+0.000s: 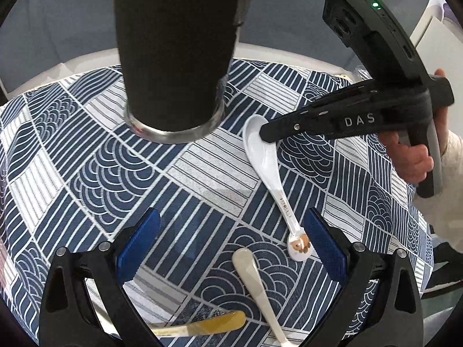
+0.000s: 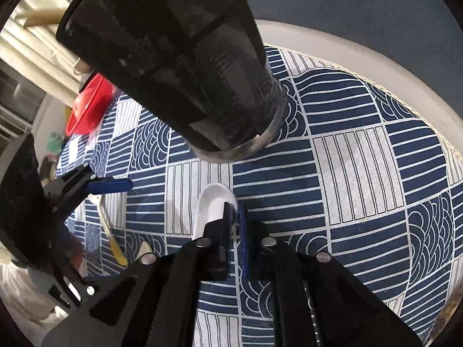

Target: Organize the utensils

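A tall black cup (image 1: 176, 57) with a metal base stands on the blue-and-white patterned cloth (image 1: 86, 173); it also shows in the right wrist view (image 2: 185, 66). A white ceramic spoon (image 1: 269, 167) lies right of the cup. My right gripper (image 2: 235, 212) is shut on the rim of the spoon's bowl (image 2: 212, 202); it shows in the left wrist view (image 1: 264, 136). My left gripper (image 1: 231, 248) is open above the cloth, over the white spoon's decorated handle end (image 1: 301, 244). A cream spoon (image 1: 257, 286) and a yellow utensil (image 1: 208, 325) lie between its fingers.
A red object (image 2: 89, 107) sits at the far left end of the table in the right wrist view. The white table edge (image 2: 376, 66) curves just beyond the cloth. The left gripper also appears in the right wrist view (image 2: 95, 186).
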Motion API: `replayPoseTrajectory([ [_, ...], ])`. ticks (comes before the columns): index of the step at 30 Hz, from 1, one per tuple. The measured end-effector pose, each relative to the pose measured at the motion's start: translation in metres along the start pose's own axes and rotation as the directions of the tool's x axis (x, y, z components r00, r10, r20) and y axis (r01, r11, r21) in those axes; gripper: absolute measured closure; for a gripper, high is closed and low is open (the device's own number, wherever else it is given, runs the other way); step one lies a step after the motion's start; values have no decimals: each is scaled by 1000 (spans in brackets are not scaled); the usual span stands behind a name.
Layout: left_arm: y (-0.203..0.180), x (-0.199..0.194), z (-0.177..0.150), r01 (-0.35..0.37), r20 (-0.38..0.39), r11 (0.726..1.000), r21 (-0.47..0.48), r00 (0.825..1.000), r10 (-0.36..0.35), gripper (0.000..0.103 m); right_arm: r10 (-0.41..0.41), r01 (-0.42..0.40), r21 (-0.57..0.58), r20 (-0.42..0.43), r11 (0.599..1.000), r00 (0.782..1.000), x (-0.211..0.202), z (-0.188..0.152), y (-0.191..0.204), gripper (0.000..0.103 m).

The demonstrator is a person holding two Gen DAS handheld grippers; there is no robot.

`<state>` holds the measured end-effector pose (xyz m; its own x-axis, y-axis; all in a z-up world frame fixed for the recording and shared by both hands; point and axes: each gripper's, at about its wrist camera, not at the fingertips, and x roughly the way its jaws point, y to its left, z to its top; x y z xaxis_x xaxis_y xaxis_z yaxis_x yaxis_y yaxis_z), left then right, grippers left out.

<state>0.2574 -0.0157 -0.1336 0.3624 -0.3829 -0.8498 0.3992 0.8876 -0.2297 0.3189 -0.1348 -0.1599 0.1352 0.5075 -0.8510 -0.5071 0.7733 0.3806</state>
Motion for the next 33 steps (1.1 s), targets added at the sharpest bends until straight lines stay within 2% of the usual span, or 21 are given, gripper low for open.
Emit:
replayPoseTrajectory([
  [3,-5,6,1,57,-26,998,-13,998,-58,6,-1,1,4,18,1000,1000,-4,-3,3,99],
  [7,-22,8,3,80,-3,996,47,997,-80,6,-21,20,34,34,999,999,-11,-8,6,99],
  [12,-36,20,6,106,-19,992,66,994,-105,6,-42,38,64,59,997,997,-17,-16,10,99],
  [14,-39,22,6,128,-21,990,57,992,-127,10,-51,44,89,76,995,996,-22,-19,9,99],
  [16,-41,26,7,134,-25,990,52,991,-132,24,-40,27,129,98,991,994,-28,-24,6,99],
  [18,-41,31,4,161,-46,987,25,986,-160,34,-21,1,158,123,987,992,-33,-28,5,98],
  [20,-41,31,3,144,-38,989,32,989,-142,53,-23,-1,173,135,985,991,-38,-32,7,98],
  [21,-40,31,2,129,-39,991,36,991,-128,72,-27,3,175,134,985,991,-40,-33,8,98],
  [22,-38,28,0,130,-43,991,28,991,-129,88,-34,11,175,130,985,991,-41,-34,11,98],
  [24,-35,29,2,150,-70,989,7,986,-149,90,-52,29,172,128,985,990,-46,-38,14,98],
  [26,-37,24,2,132,-60,991,27,990,-131,90,-56,30,178,140,984,989,-52,-39,19,98],
  [33,-43,-4,7,136,-31,989,58,990,-134,90,-107,79,155,181,985,978,-82,-41,38,98],
])
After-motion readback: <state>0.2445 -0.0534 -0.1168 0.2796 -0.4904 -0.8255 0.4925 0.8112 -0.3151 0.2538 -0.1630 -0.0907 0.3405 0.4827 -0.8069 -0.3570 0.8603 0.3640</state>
